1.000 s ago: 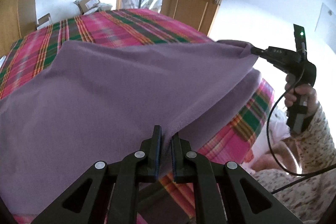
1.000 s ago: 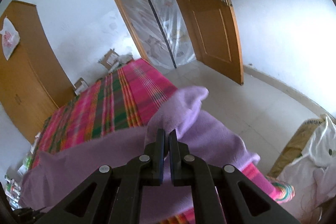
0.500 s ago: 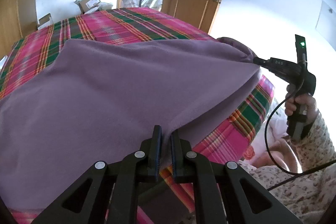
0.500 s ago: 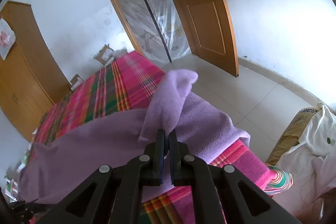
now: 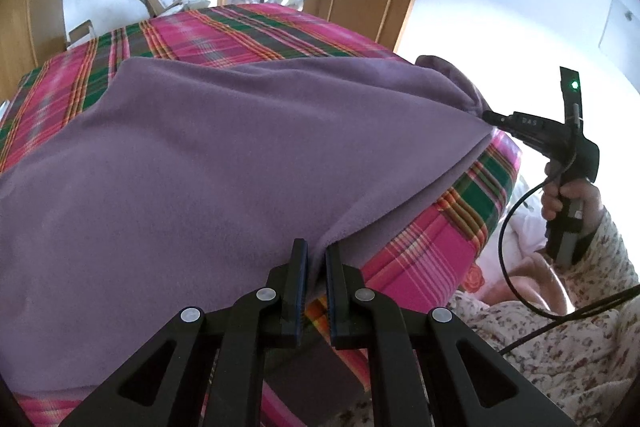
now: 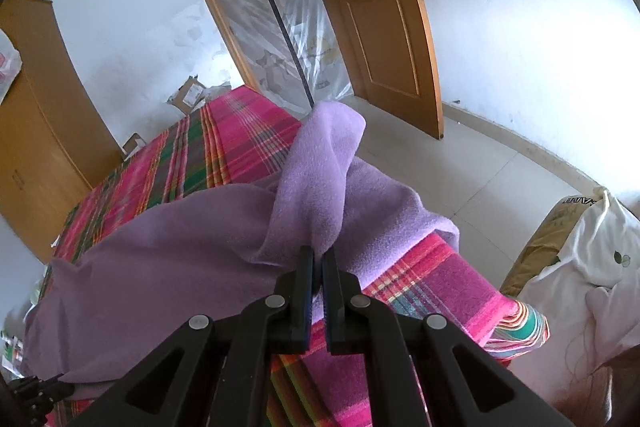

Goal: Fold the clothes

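Gripping one purple garment (image 5: pixel 224 163): two tongs

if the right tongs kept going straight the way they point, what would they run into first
The right tongs are already shut on the purple garment, so its bunched fold directly ahead comes first. Beyond that lies the plaid bedspread, though depth is hard to judge.
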Demonstrator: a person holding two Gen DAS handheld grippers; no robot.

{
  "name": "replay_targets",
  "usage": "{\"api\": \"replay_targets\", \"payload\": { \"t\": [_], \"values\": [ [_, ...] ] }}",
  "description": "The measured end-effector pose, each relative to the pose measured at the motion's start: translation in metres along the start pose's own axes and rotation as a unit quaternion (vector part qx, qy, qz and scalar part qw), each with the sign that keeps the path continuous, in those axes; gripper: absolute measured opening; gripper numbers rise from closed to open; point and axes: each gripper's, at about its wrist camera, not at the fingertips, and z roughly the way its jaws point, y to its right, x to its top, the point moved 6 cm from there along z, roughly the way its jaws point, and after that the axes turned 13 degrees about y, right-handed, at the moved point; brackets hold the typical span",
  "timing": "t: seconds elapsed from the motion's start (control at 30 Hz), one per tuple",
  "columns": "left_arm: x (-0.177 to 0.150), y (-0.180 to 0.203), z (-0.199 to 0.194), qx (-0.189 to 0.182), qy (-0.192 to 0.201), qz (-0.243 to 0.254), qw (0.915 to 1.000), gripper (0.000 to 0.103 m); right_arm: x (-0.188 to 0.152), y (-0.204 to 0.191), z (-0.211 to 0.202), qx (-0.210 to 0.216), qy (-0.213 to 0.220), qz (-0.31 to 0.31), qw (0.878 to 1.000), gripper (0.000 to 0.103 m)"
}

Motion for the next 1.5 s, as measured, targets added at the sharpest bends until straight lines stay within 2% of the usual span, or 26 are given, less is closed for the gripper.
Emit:
{"api": "replay_targets", "payload": {
  "t": [0.2,0.43,0.57,0.67,0.77,0.87,1.03,1.17,1.23,1.27,1.4,1.47,1.5],
  "values": [
    [-0.001,-0.002,0.001,-0.006,-0.003,-0.005,1.0000,0.008,-0.006,0.003,0.002,-0.003,-0.009,0.002,1.000,0.004],
    [-0.002,0.001,-0.003,-0.015,-0.019,0.009,0.9997,0.010,-0.005,0.011,0.002,0.018,-0.020,0.032,0.999,0.005],
    [0.005,-0.002,-0.008,-0.047,-0.019,-0.022,0.9985,0.011,0.001,0.018,-0.002,0.037,-0.020,0.054,0.998,0.007],
    [0.013,-0.008,-0.011,-0.067,-0.010,-0.050,0.9964,0.012,0.012,0.022,-0.009,0.043,-0.002,0.056,0.998,0.008],
    [0.019,-0.010,-0.007,-0.076,-0.005,-0.061,0.9953,0.012,0.028,0.027,-0.013,0.042,0.020,0.060,0.997,0.014],
    [0.020,-0.008,-0.001,-0.080,-0.008,-0.059,0.9950,0.012,0.046,0.030,-0.001,0.035,0.024,0.061,0.997,0.022],
    [0.023,-0.002,0.014,-0.081,-0.017,-0.054,0.9951,0.012,0.070,0.021,0.038,0.049,-0.006,0.060,0.997,0.035],
    [0.028,0.006,0.022,-0.090,-0.016,-0.048,0.9947,0.012,0.073,0.011,0.070,0.056,-0.050,0.049,0.996,0.039],
    [0.029,0.008,0.026,-0.090,-0.020,-0.046,0.9946,0.013,0.071,0.007,0.085,0.042,-0.068,0.030,0.996,0.040],
    [0.029,0.009,0.028,-0.090,-0.023,-0.044,0.9947,0.018,0.071,0.005,0.091,0.032,-0.074,0.019,0.997,0.040],
    [0.028,0.012,0.035,-0.094,-0.036,-0.041,0.9941,0.019,0.073,0.003,0.111,0.003,-0.094,0.000,0.996,0.039],
    [0.027,0.013,0.037,-0.093,-0.037,-0.042,0.9941,0.019,0.075,0.007,0.113,-0.015,-0.097,0.005,0.995,0.031],
    [0.027,0.012,0.037,-0.093,-0.038,-0.044,0.9940,0.019,0.076,0.010,0.114,-0.022,-0.098,0.008,0.995,0.015]
  ]
}}
